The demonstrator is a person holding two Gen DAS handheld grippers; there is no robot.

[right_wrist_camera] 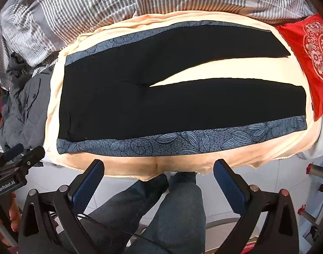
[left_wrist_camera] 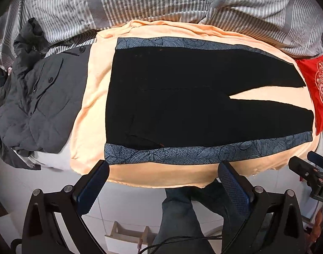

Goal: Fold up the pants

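Black pants (left_wrist_camera: pixel 172 105) (right_wrist_camera: pixel 161 103) with blue leaf-patterned side stripes lie flat on a peach sheet (left_wrist_camera: pixel 91 97) (right_wrist_camera: pixel 225 69), waist to the left, both legs spread apart to the right. My left gripper (left_wrist_camera: pixel 163 167) hangs open just off the bed's near edge, in front of the near stripe (left_wrist_camera: pixel 182 152) at the waist end, holding nothing. Further right along that edge, the right gripper (right_wrist_camera: pixel 159 165) is also open and empty, short of the near stripe (right_wrist_camera: pixel 182 141). Each gripper shows at the side of the other's view.
A grey quilted jacket (left_wrist_camera: pixel 34 105) is piled at the left of the bed. A red embroidered cushion (right_wrist_camera: pixel 309 63) lies past the leg hems at right. A striped grey duvet (left_wrist_camera: pixel 161 0) bunches along the far side. A person's jeans-clad legs (right_wrist_camera: pixel 172 211) stand on the white tiled floor below.
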